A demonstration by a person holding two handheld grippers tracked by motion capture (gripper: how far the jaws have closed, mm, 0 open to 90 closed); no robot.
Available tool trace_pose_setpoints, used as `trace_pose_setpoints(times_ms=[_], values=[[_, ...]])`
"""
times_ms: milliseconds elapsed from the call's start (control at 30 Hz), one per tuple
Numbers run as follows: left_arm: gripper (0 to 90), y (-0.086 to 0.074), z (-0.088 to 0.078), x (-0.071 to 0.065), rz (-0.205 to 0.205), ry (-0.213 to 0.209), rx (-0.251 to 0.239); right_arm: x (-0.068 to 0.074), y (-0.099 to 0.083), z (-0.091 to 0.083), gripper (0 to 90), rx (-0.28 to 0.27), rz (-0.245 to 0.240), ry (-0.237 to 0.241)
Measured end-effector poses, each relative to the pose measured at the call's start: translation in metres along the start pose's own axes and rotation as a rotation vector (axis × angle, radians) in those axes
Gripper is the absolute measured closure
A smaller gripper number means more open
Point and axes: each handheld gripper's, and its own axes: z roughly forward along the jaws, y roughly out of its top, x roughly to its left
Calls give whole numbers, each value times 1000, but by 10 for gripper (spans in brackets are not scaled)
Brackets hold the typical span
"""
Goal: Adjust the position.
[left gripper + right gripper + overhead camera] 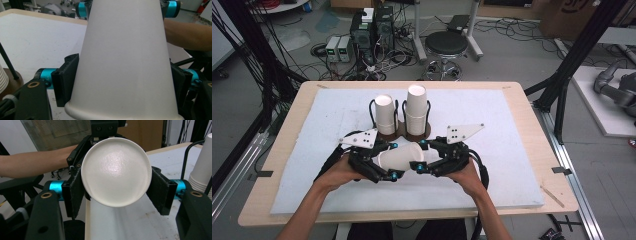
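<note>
A white paper cup [404,156] lies on its side just above the white mat, held between my two grippers. My left gripper [394,160] is shut on its wide rim end; in the left gripper view the cup [125,62] tapers away from me, and both pads [66,80] press on its sides. My right gripper [418,155] is shut on the narrow end. In the right gripper view the cup's round bottom [116,170] faces the camera between the pads [75,192]. Both grippers point at each other.
Just behind the grippers a brown two-slot holder [404,132] with black wire loops carries two stacks of white cups [384,112] [416,105]. The white mat [512,150] covers most of the wooden table [539,145]. A stool [447,45] and computer boxes stand on the floor beyond.
</note>
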Motion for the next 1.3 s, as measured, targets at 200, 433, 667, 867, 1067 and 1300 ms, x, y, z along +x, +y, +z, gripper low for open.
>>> trace_pose_setpoints(times_ms=[200, 433, 667, 867, 1067, 1300], values=[[257, 1, -2, 0, 0, 11, 7, 0, 0, 2, 128, 33, 27, -13], [267, 1, -5, -1, 1, 15, 14, 1, 0, -1, 128, 38, 21, -11], [274, 2, -9, -3, 2, 8, 28, 1, 1, -5, 128, 70, 13, -31], [279, 6, -19, -5, -10, 31, 101, 3, 7, -13, 129, 157, -10, -58], [284, 15, -31, -7, 17, 60, 217, 3, 17, -19, 129, 286, -45, -91], [289, 31, -35, -10, 44, 80, 375, 4, 28, -16, 129, 473, -90, -130]])
